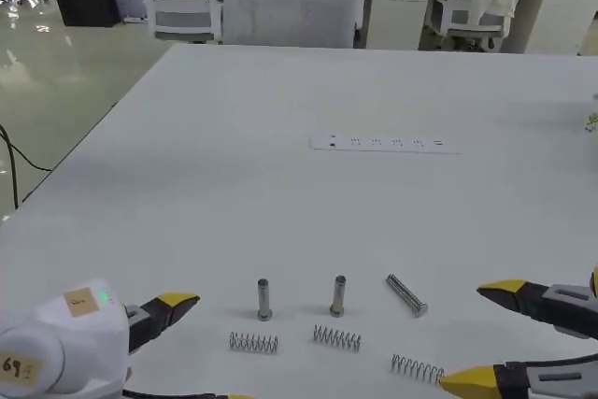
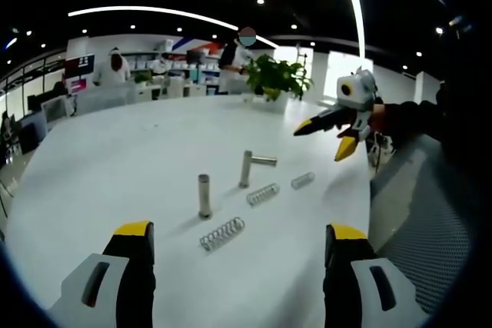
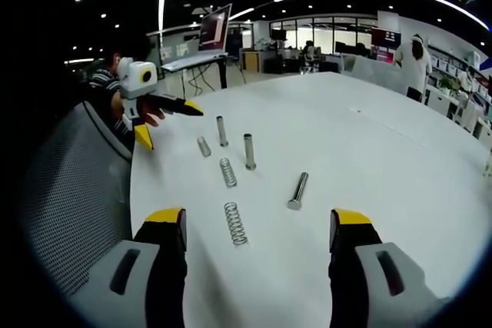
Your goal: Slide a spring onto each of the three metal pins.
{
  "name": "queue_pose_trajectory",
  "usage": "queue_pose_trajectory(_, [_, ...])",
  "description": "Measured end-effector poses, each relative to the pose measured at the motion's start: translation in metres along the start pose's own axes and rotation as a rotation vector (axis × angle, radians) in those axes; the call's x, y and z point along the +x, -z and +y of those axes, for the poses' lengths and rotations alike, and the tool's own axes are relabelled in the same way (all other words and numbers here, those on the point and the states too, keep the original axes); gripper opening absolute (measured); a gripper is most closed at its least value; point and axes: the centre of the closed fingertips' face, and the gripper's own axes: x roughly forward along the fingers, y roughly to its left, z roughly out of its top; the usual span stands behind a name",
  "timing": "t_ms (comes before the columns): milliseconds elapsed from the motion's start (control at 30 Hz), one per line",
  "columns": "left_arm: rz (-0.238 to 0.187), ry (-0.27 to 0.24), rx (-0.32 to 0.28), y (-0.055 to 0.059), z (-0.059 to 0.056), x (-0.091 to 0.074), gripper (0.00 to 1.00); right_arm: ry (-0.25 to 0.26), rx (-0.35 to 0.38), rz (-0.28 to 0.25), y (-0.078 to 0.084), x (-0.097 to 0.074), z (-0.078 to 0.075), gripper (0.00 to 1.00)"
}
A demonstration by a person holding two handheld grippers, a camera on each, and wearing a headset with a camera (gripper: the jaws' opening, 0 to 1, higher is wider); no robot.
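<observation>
Two metal pins stand upright on the white table, the left pin [image 1: 263, 299] and the middle pin [image 1: 338, 295]. A third pin [image 1: 406, 294] lies on its side at the right. In front of each lies a loose spring: left spring [image 1: 253, 343], middle spring [image 1: 336, 337], right spring [image 1: 417, 369]. My left gripper [image 1: 182, 352] is open at the near left, its jaws framing the left spring [image 2: 222, 233] and left pin [image 2: 204, 195]. My right gripper [image 1: 484, 335] is open at the near right, with the right spring [image 3: 235, 223] and lying pin [image 3: 298, 190] ahead of it.
A white power strip [image 1: 383, 144] lies mid-table beyond the pins. The table's near edge [image 3: 134, 213] runs just left of the springs in the right gripper view. Chairs and desks stand beyond the far edge. People and a potted plant [image 2: 275, 76] show in the background.
</observation>
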Motion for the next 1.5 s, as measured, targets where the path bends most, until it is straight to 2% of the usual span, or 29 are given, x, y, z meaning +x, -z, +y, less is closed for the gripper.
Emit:
queue_pose_trajectory(600, [0.011, -0.002, 0.006, 0.000, -0.003, -0.002, 0.88, -0.003, -0.002, 0.003, -0.001, 0.000, -0.002, 0.73])
queue_pose_trajectory(1100, [0.010, -0.001, 0.004, 0.001, -0.003, -0.001, 0.88, 0.021, -0.010, 0.006, -0.006, -0.001, -0.013, 0.71])
queue_pose_trajectory(1500, [0.011, -0.003, 0.002, 0.003, -0.001, -0.002, 0.87, 0.016, -0.055, 0.047, -0.019, 0.010, -0.023, 0.66])
